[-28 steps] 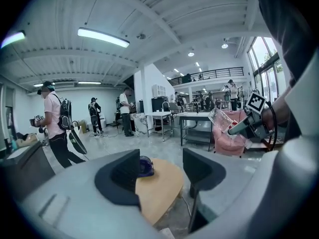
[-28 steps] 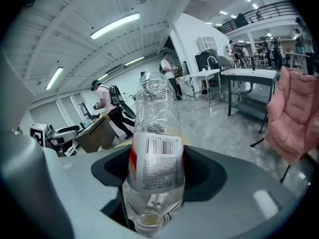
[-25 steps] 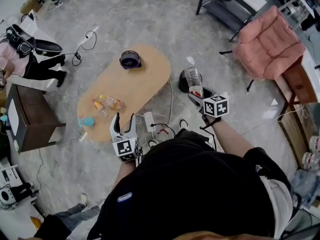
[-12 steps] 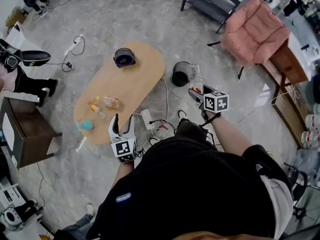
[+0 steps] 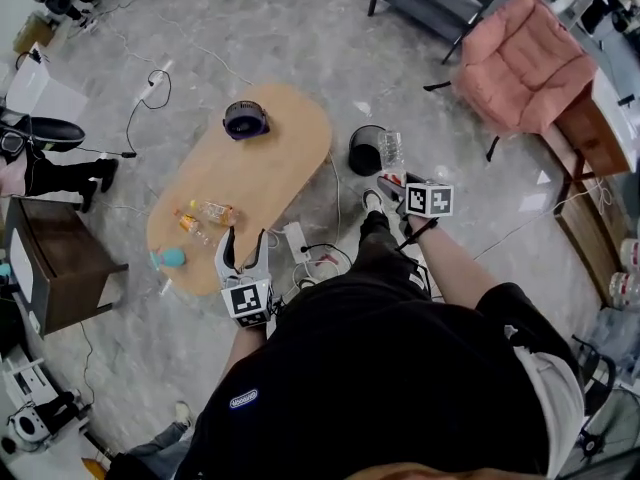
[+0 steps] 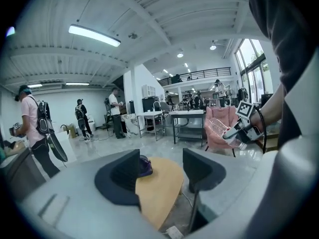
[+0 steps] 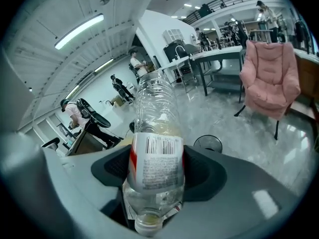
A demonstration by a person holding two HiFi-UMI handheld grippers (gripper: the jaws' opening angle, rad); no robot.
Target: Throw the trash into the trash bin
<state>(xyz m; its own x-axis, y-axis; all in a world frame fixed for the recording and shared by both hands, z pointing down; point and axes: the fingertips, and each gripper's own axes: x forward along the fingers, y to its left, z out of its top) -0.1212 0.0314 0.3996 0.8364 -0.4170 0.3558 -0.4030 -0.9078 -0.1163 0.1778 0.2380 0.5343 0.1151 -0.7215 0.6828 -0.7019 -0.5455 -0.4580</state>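
Clamping a clear plastic bottle (image 7: 153,113) across its labelled middle, the right gripper's (image 7: 154,171) jaws hold it neck-end toward the camera, base pointing away. The black trash bin (image 5: 366,151) stands on the floor just beyond the bottle in the head view, not clearly beneath it, so letting go now could bounce the bottle off the rim or drop it short. The right forearm reaches forward, roughly level. The left gripper (image 6: 162,171) - jaws apart, nothing between them - hangs by the wooden table's (image 5: 270,158) near end, where more bottles (image 5: 213,211) lie.
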